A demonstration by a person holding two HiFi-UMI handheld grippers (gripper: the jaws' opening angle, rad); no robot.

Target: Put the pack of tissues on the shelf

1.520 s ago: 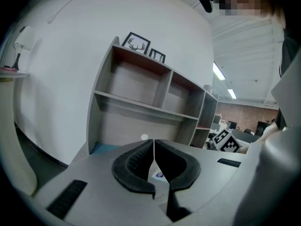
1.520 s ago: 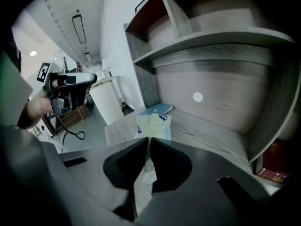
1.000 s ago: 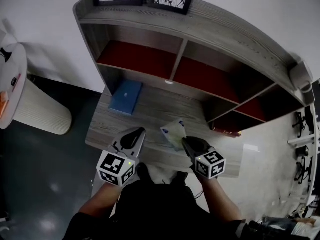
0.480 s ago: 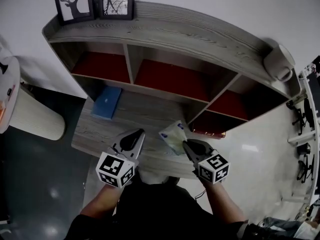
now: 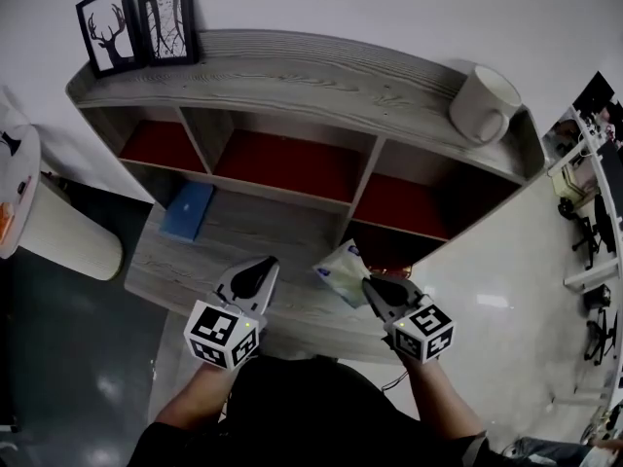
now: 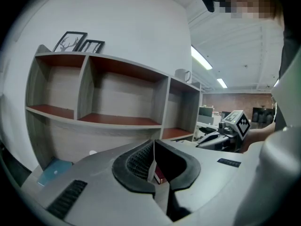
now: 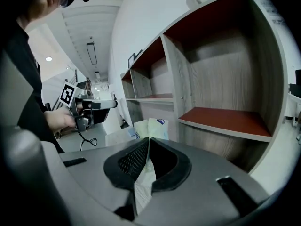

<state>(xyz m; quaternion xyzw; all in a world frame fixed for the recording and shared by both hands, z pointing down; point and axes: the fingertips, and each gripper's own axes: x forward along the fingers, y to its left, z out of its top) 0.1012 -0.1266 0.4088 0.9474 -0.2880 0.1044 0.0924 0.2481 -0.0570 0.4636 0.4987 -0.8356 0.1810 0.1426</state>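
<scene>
**Student:** What do the right tongs (image 5: 370,283) hold?

**Tutor:** They are clenched on the pack of tissues (image 5: 339,269), a soft, pillow-shaped packet in a thin, crinkled, glossy wrap. It is pale, with a blue mark at the far end. The tongs pinch the near end of the wrap, and the pack hangs above the front part of the desk (image 5: 195,261), before the shelf (image 5: 292,71).

**Student:** Which way does it lie?

**Tutor:** Its long axis runs straight out from the tongs toward the shelf, with the blue-marked end leading. That end points near the upright that bounds the right-hand compartment.

**Student:** Can the print be read?

**Tutor:** No, the blue mark is too small to read. The marker cube (image 5: 224,334) on each gripper bears only black-and-white square patterns.

**Student:** And the left tongs (image 5: 265,261)?

**Tutor:** Their ribbed black pads are pressed together, with nothing gripped.

**Student:** What of the materials?

**Tutor:** Shelf and desk are grey, wood-grained board, and the compartment floors are matt red-brown. On top stand two black-framed pictures (image 5: 136,25) and a white mug (image 5: 485,103). A flat blue book (image 5: 187,210) lies on the desk.
</scene>
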